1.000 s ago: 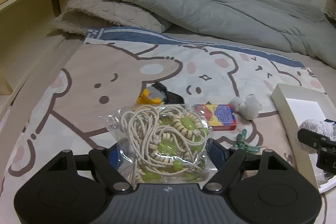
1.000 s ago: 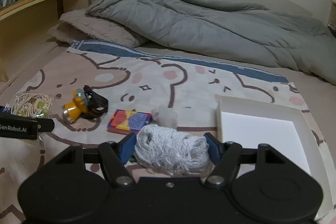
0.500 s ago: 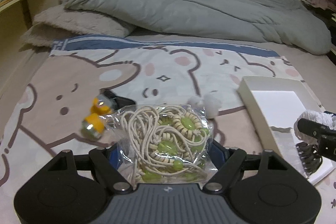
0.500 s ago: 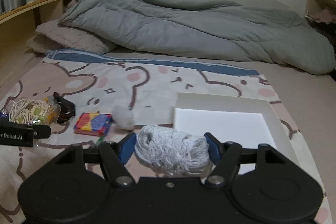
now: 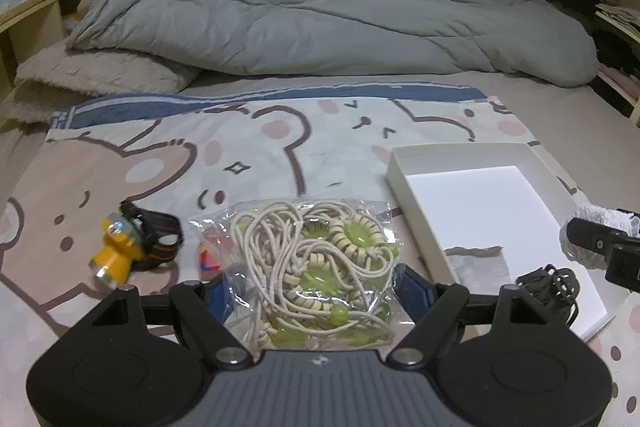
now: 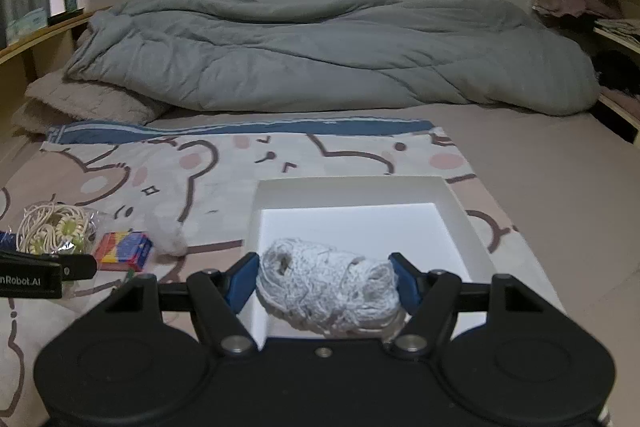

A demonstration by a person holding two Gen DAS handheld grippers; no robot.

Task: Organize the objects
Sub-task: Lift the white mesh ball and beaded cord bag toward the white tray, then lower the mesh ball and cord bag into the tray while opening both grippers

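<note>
My left gripper is shut on a clear bag of cream cord and green beads, held above the bed just left of the white box. My right gripper is shut on a white yarn ball, held over the near edge of the white box. The right gripper also shows at the right edge of the left wrist view. A black hair claw lies in the box's near corner.
A yellow headlamp, a colourful box and a white fluffy toy lie on the bear-print blanket. A grey duvet is heaped behind. Wooden shelves run along both sides.
Both grippers have swung to the right with their loads. The right gripper and yarn now hang over the white box; the left gripper with the bag has come closer to it.
</note>
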